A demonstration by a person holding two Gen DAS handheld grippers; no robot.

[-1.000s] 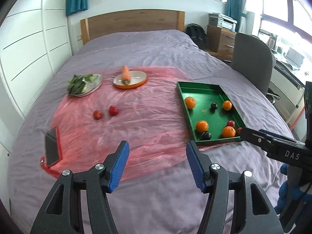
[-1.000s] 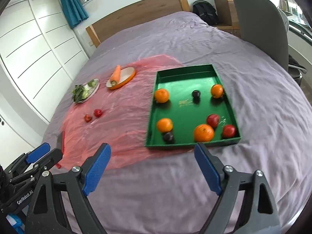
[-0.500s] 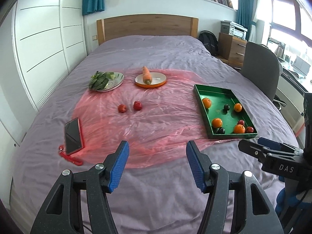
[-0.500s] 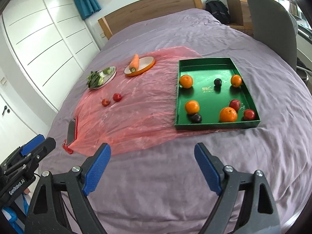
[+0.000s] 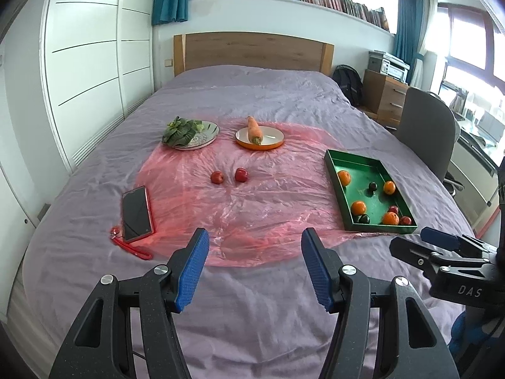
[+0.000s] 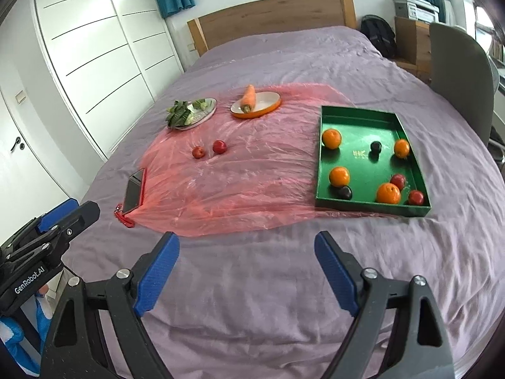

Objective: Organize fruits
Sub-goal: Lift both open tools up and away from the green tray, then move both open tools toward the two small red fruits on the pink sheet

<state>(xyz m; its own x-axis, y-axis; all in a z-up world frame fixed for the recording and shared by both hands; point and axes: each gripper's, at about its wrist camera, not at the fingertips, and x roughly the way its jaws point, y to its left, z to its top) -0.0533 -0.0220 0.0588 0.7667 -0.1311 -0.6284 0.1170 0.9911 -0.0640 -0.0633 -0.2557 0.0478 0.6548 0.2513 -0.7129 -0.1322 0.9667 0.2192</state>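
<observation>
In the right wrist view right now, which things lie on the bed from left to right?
Phone → plate of greens → two red fruits → carrot plate → green tray.

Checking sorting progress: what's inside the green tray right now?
The tray holds four oranges, two dark plums and two red fruits. The near wall hides a strip of floor in the left wrist view; nothing else shows in the right wrist view.
</observation>
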